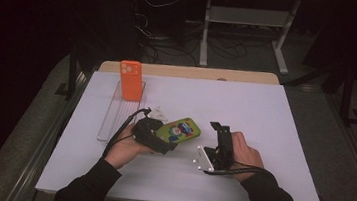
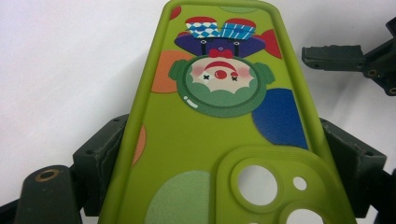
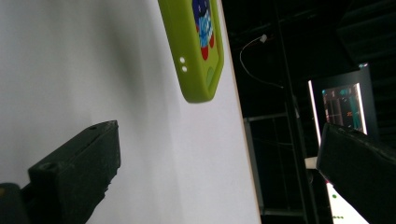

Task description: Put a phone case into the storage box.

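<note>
A lime-green phone case [image 1: 182, 130] printed with a cartoon clown is held just above the white table top [image 1: 265, 119]. My left gripper [image 1: 164, 140] is shut on its camera-hole end. In the left gripper view the case [image 2: 219, 116] runs up between the two black jaws of the left gripper [image 2: 224, 161], which press on its long edges. My right gripper [image 1: 219, 130] rests to the right of the case, lying on its side, open and holding nothing. In the right gripper view the jaws of the right gripper [image 3: 224, 154] stand wide apart, with the case's end [image 3: 196, 51] ahead of them.
An orange phone [image 1: 130, 79] stands upright at the far end of a clear plastic rack [image 1: 112, 119] on the left. A small clear piece [image 1: 159, 112] lies beside the rack. Dark floor, cables and a desk frame lie beyond the table's far edge.
</note>
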